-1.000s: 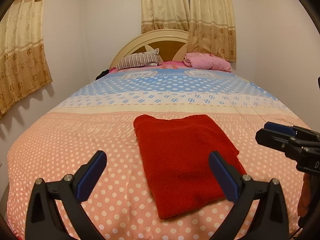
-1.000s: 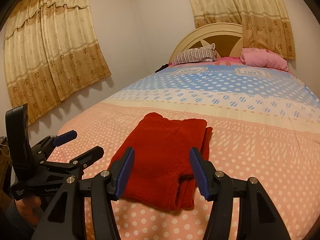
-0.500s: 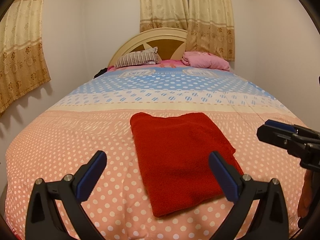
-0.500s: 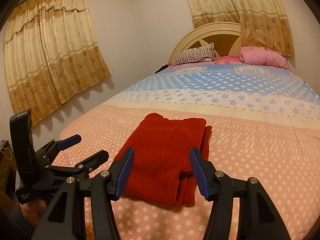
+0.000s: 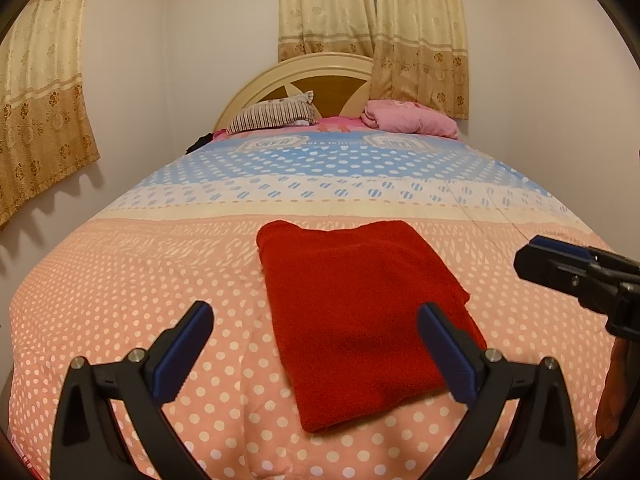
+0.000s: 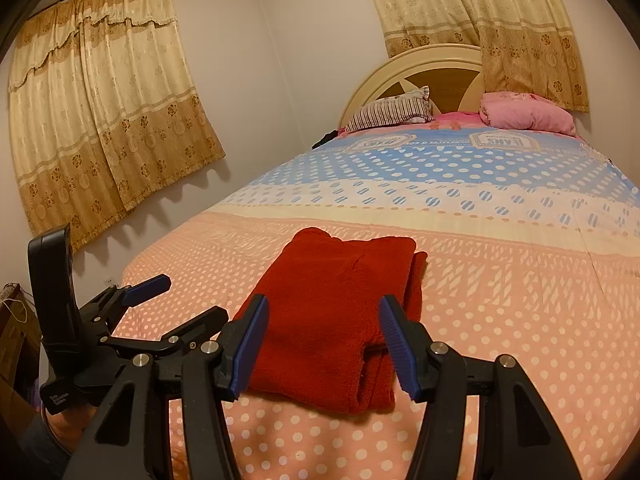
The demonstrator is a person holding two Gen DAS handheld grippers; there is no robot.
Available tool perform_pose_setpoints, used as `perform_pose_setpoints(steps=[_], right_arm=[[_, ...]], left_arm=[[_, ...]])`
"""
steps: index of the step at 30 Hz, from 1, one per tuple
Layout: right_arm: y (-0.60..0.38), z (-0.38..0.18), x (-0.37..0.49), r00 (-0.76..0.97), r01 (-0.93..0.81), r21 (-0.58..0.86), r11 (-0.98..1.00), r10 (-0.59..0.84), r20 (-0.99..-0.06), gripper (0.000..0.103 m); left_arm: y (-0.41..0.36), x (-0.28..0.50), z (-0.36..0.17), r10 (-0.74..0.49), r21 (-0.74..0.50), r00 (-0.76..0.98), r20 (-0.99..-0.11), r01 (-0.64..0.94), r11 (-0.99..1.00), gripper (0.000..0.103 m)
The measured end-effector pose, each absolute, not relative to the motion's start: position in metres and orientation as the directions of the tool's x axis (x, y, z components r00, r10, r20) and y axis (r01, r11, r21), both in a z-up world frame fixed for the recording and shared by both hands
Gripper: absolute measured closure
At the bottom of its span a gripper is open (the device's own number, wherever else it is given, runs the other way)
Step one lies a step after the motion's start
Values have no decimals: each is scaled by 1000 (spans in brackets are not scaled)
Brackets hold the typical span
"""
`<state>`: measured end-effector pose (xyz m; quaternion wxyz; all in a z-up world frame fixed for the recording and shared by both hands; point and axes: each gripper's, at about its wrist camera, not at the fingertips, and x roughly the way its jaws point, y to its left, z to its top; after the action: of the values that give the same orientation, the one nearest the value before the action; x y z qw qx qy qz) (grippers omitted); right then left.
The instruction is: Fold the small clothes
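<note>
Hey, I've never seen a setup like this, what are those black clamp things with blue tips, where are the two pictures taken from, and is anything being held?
There is no robot here. A person holds a hand-held two-finger gripper in each hand, and a wide-angle camera on each one looks forward along its fingers. One picture comes from the left gripper, the other from the right gripper; each view also catches the other gripper at its edge. The blue strips are the pads on the fingers.

Both point at a bed with a dotted pink, cream and blue cover. On it lies a red garment, folded into a neat rectangle. Near the headboard sit a striped pillow and a pink bundle of bedding.

Nothing is held: both grippers are open, just short of the garment.
</note>
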<state>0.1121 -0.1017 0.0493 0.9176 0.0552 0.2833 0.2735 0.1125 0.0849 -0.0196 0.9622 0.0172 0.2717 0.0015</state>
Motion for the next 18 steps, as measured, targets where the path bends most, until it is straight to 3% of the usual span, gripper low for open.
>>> perform_pose_setpoints(steps=[18], right_arm=[[-100,52,110,699,-467,260,846,532,-477,45]], left_arm=[[86,112,-16,16,19,850,-526,-7,1000,0]])
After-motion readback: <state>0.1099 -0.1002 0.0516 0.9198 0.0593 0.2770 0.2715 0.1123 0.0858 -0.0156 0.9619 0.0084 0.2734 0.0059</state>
